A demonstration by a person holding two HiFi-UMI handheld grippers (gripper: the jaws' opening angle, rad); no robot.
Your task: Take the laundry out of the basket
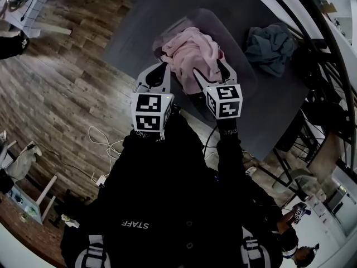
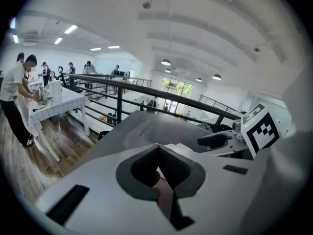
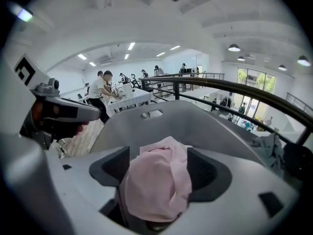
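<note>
A pink garment (image 1: 189, 52) lies bunched in the grey laundry basket (image 1: 237, 32) on a grey table (image 1: 279, 113). My right gripper (image 1: 212, 71) hangs over the garment with its jaws open. In the right gripper view the pink garment (image 3: 156, 180) fills the gap between the pads of the right gripper (image 3: 159, 168), and the basket (image 3: 195, 121) wall rises behind. My left gripper (image 1: 165, 66) is at the basket's near left rim. In the left gripper view the tips of the left gripper (image 2: 157, 148) meet, shut, with nothing clearly held.
A blue-grey garment (image 1: 270, 46) lies on the table to the right of the basket. A black railing (image 1: 329, 43) runs behind the table. A white cable (image 1: 103, 141) trails on the wooden floor at my left. People stand at a far table (image 2: 54, 99).
</note>
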